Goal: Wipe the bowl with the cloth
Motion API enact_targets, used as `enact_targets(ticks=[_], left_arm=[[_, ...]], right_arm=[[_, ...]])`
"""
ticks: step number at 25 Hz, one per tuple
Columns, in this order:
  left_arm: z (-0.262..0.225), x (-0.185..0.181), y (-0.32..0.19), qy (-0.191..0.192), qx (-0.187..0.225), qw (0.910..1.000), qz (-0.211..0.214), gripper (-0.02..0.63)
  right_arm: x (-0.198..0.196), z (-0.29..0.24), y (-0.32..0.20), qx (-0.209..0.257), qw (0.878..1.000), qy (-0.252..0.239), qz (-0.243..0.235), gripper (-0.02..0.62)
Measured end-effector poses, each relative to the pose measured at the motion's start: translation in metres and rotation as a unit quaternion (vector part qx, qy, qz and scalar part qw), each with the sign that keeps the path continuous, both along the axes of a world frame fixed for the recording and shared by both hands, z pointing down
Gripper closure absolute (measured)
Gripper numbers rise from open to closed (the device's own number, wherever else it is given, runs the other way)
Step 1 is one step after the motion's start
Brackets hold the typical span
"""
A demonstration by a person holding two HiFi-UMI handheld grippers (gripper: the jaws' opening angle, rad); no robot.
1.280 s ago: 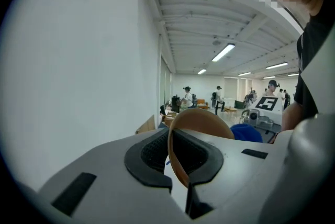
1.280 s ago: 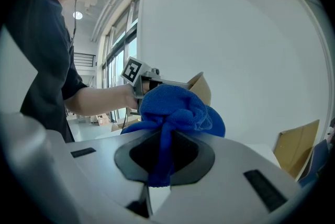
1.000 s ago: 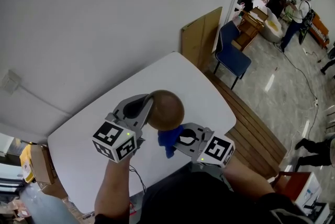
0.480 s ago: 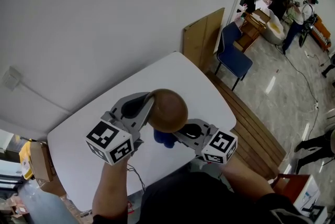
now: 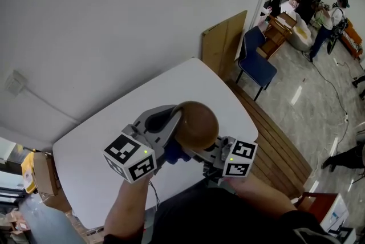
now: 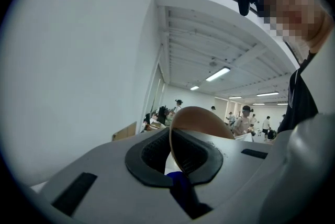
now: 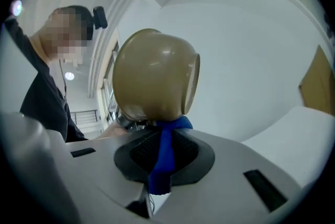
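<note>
Brown bowl [image 7: 152, 71] hangs over the table [image 5: 85, 163], rim pinched in my left tool [image 6: 175, 157]; my right tool [image 7: 163, 163] grips the blue cloth [image 7: 167, 131], touching the bowl at 6 o'clock. Wiping seems under way; next, sweep it round

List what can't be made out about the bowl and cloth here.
- Bowl inside: head view and right gripper view show only its outside.
- Cloth: head view, mostly hidden under the bowl.
- Fingers of the right gripper: head view, covered by the bowl.
- Background people: head view, too small for detail.
</note>
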State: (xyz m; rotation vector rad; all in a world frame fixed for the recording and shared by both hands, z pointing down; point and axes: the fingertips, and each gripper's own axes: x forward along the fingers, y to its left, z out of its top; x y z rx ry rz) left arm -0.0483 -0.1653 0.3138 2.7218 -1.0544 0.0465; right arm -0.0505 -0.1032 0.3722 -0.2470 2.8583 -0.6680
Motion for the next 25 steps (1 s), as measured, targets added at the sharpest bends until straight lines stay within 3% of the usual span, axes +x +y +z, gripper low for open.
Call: enact_targets(ticks=[2,11,25], left_arm=[[0.003,-0.002,0.001,-0.007,0.001,1.0,-0.006,0.589],[0.016,-0.018,-0.001,-0.074,0.01,0.9965,-0.036,0.587],[0.037,-0.041,-0.01,-0.105,-0.017,0.9914,-0.077,0.551]], right_arm=[[-0.001,-0.001,0.001,-0.015,1.0,-0.014,-0.002,0.561],[0.004,0.01,0.003,-0.012,1.0,0.009,0.006,0.561],[0.032,0.004,-0.016,-0.003,0.999,0.011,0.045,0.561]])
